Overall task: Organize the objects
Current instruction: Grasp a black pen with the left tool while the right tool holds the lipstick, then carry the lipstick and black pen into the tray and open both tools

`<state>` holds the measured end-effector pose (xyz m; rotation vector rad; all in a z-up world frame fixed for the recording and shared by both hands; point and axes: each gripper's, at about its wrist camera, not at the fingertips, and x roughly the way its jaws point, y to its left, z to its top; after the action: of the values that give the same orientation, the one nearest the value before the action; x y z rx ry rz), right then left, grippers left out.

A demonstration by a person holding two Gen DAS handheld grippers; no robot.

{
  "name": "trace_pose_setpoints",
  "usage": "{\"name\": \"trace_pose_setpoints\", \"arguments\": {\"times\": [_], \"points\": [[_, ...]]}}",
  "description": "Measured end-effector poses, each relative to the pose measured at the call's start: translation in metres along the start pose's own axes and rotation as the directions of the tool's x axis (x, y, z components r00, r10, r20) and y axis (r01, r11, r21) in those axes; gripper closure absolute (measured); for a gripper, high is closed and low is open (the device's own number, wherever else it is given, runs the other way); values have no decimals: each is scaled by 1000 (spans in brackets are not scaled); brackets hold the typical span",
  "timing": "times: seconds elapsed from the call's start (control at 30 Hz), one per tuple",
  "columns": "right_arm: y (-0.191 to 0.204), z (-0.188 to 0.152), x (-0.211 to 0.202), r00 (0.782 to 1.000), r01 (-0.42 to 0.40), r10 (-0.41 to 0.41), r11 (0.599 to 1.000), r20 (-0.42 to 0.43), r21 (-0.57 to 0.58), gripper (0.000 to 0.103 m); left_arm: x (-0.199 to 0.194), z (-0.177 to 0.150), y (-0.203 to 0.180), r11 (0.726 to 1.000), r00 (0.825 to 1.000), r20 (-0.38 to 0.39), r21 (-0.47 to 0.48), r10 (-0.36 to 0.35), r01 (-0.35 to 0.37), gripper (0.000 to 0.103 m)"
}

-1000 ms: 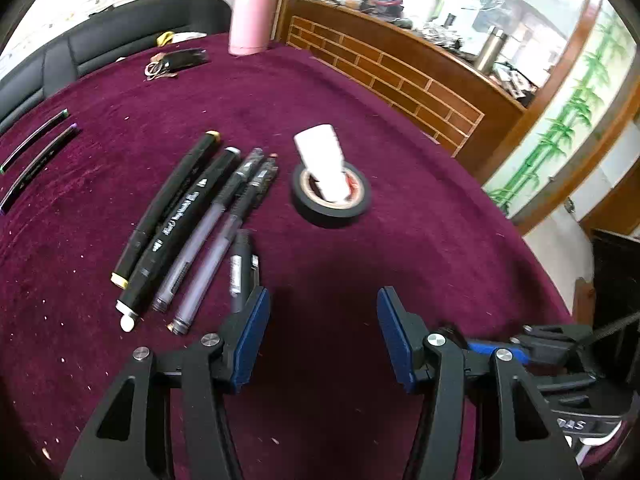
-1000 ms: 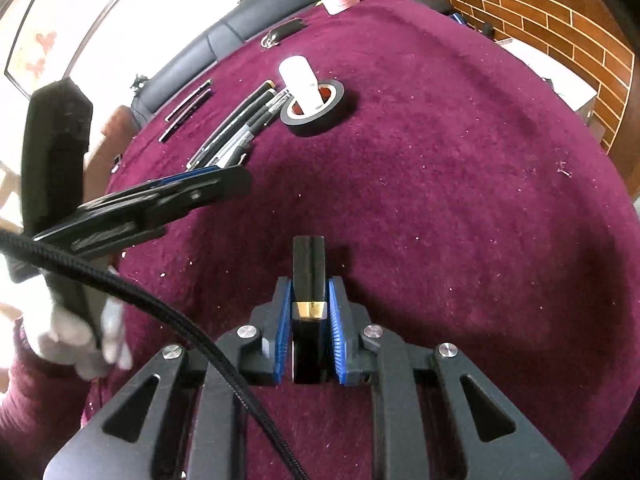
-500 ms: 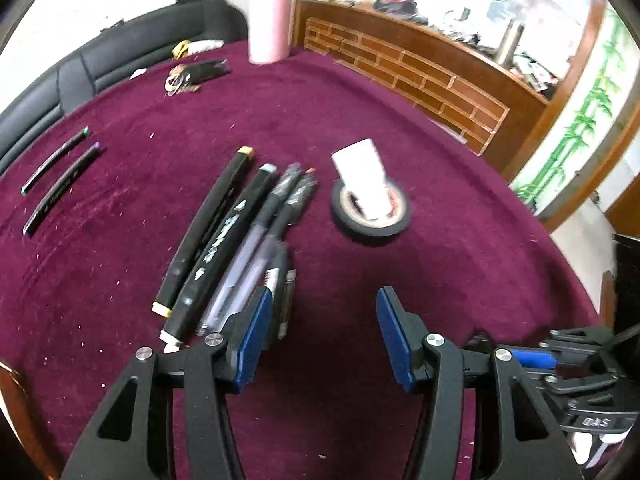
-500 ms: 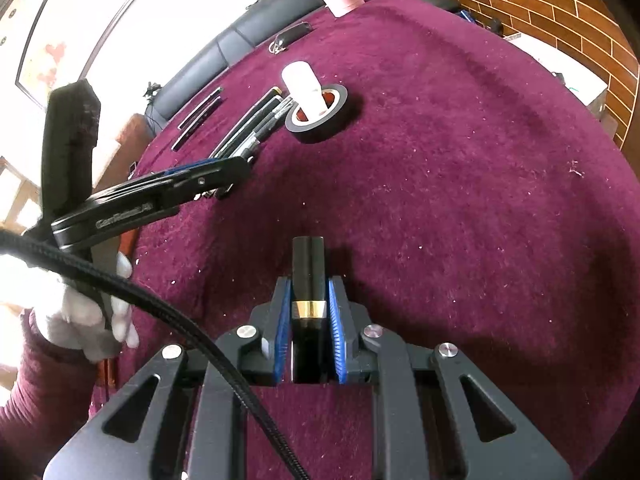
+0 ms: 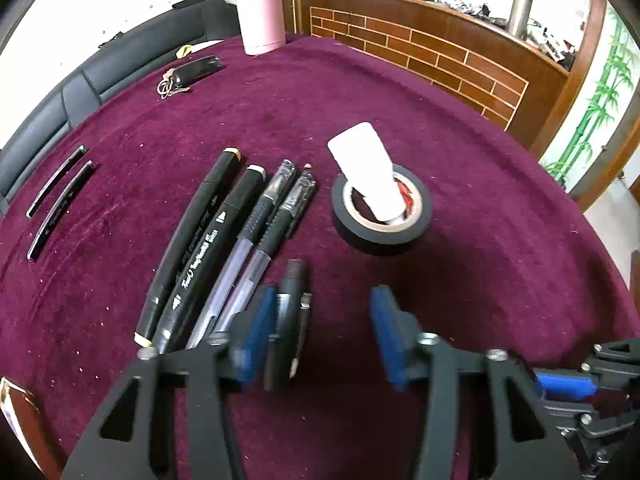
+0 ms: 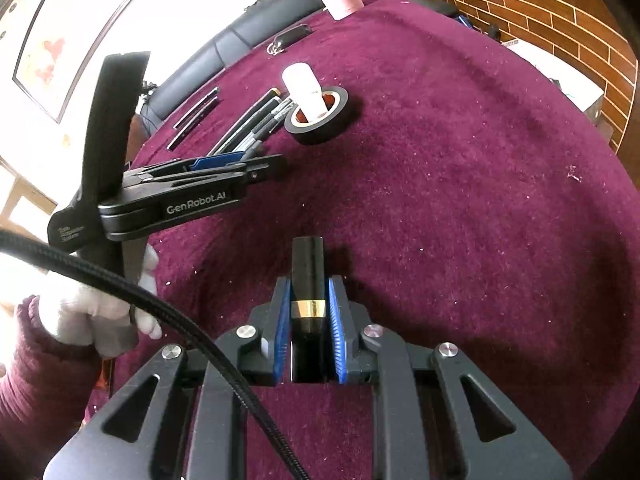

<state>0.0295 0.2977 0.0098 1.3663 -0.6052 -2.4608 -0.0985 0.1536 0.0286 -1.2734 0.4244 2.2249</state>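
A short black pen (image 5: 289, 312) with a clip lies on the purple cloth (image 5: 480, 260), at the right end of a row of pens (image 5: 224, 240). The left gripper (image 5: 322, 332) is closing around it; the left pad touches the pen, the right pad is still apart. Farther right, the right gripper (image 6: 307, 320) is clamped tight on a black tube with a gold ring (image 6: 307, 280).

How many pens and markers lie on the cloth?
5: two black markers and two clear pens together left of the tape roll, one short dark pen between the left gripper's closing jaws. None seems hidden.
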Motion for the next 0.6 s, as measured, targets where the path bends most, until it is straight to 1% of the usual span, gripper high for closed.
{"name": "trace_pose_setpoints", "arguments": {"times": [0.07, 0.1, 0.2, 0.23, 0.3, 0.37, 0.4, 0.47, 0.6], "points": [[4, 0, 0, 1000, 21, -21, 1000, 0, -18, 87, -4, -5, 2, 999, 999, -5, -2, -32, 32, 92], [6, 0, 1, 999, 36, -36, 999, 1, -33, 87, -7, -7, 5, 998, 998, -8, -18, -56, 56, 92], [12, -1, 0, 998, 69, -70, 995, -5, -66, 87, -15, -20, 13, 997, 998, -1, -51, -65, 65, 92], [12, -2, -3, 998, 64, -65, 996, -9, -63, 87, -19, -24, 16, 994, 997, 3, -73, -82, 82, 92], [13, -4, -8, 999, 40, -41, 998, -12, -54, 87, -29, -33, 23, 983, 990, 32, -119, -139, 142, 92], [19, -6, -14, 1000, 31, -31, 998, 1, -59, 87, -42, -42, 30, 976, 987, 65, -150, -150, 158, 92], [23, -8, -19, 1000, 22, -21, 998, 7, -63, 87, -52, -49, 34, 969, 982, 90, -167, -168, 181, 92], [34, -9, -24, 1000, -1, 2, 997, 9, -76, 87, -70, -61, 39, 963, 977, 124, -185, -173, 194, 92], [62, -14, -33, 997, -74, 74, 992, -7, -105, 87, -115, -90, 57, 936, 955, 219, -243, -202, 254, 92]]}}
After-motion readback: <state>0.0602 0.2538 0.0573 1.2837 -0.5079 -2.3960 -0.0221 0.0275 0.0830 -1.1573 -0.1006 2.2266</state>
